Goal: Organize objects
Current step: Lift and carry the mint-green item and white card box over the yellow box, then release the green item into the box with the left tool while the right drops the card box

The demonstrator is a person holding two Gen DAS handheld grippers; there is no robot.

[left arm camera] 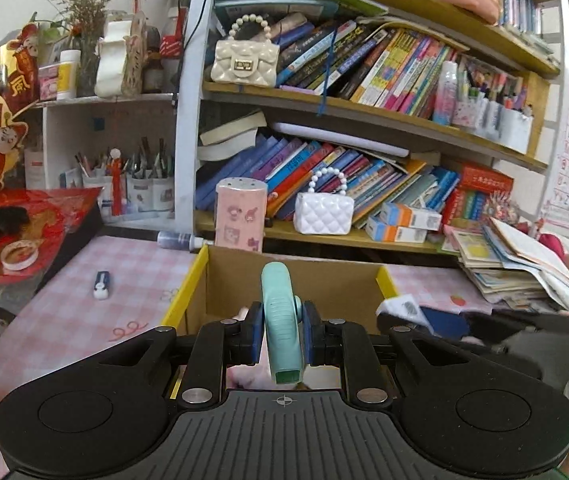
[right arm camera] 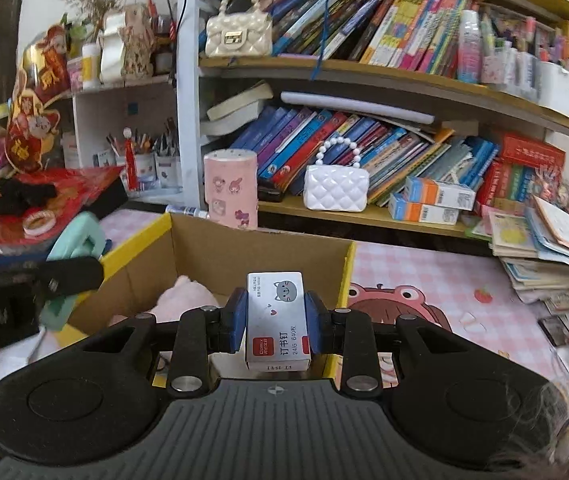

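Claw pads of the left claw (left arm camera: 282, 334) pinch a mint-green stapler (left arm camera: 281, 320) across its narrow body, nose up, over the near edge of the open cardboard box (left arm camera: 296, 280) that stands on the pink checked bench (left arm camera: 84, 280). Meanwhile the right claw (right arm camera: 276, 322) is closed on a small box of staples (right arm camera: 276, 320), held flat above the same carton's near right corner. Inside, a pink soft thing (right arm camera: 182, 294) lies on the floor of the carton. The risks look plain: the stapler's smooth curved shell could pivot or slide out between the pads and land on the rim, tipping outside. Both claws crowd one opening, so they could knock together. Released too near the yellow edge (right arm camera: 342, 280), the staple box may catch and fall onto the bench.
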